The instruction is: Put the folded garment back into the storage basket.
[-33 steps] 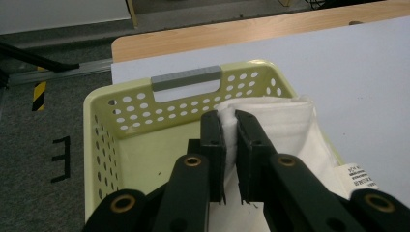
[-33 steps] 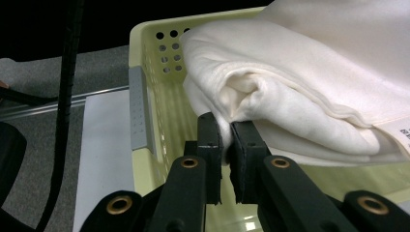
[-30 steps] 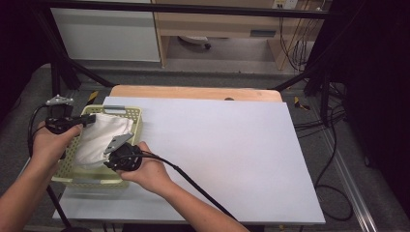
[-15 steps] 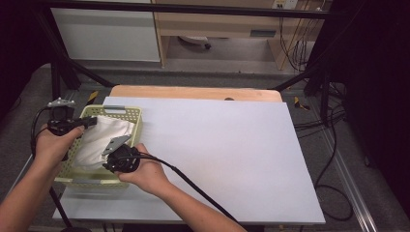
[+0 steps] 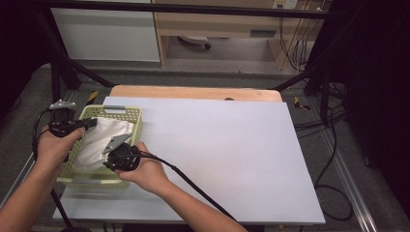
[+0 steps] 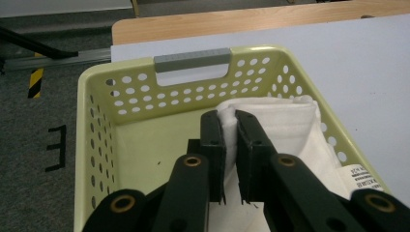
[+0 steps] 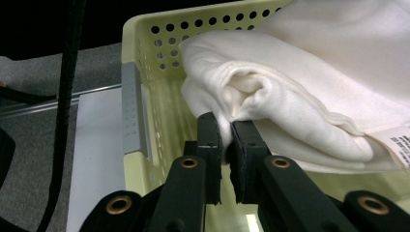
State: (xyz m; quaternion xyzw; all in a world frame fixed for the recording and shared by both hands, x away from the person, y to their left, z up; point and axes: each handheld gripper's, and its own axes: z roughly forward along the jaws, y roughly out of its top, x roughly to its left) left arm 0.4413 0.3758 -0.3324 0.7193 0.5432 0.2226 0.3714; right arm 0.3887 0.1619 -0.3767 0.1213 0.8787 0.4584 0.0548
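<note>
A pale yellow-green basket with rows of round holes in its walls stands at the near left corner of the bench, which is covered by a white sheet, with a strip of bare wood showing along its far edge. A folded white towel lies inside the basket, bunched toward the side nearer the middle of the bench. The left hand-held gripper, held in the person's left hand at the basket's outer side, reaches over the rim, and in the left gripper view its two black jaws are pressed in on an upper fold of the towel, with cloth showing in the narrow gap between them. The right hand-held gripper, held in the right hand at the basket's inner near side, pinches a rolled edge of the towel low down, close to the basket floor. A grey handle is set into the top of the basket's far end wall. A white label with small print sits at the towel's edge; the print is too small to read, probably a care tag. A black cable trails from the right hand-held gripper across the bench toward the near edge.
</note>
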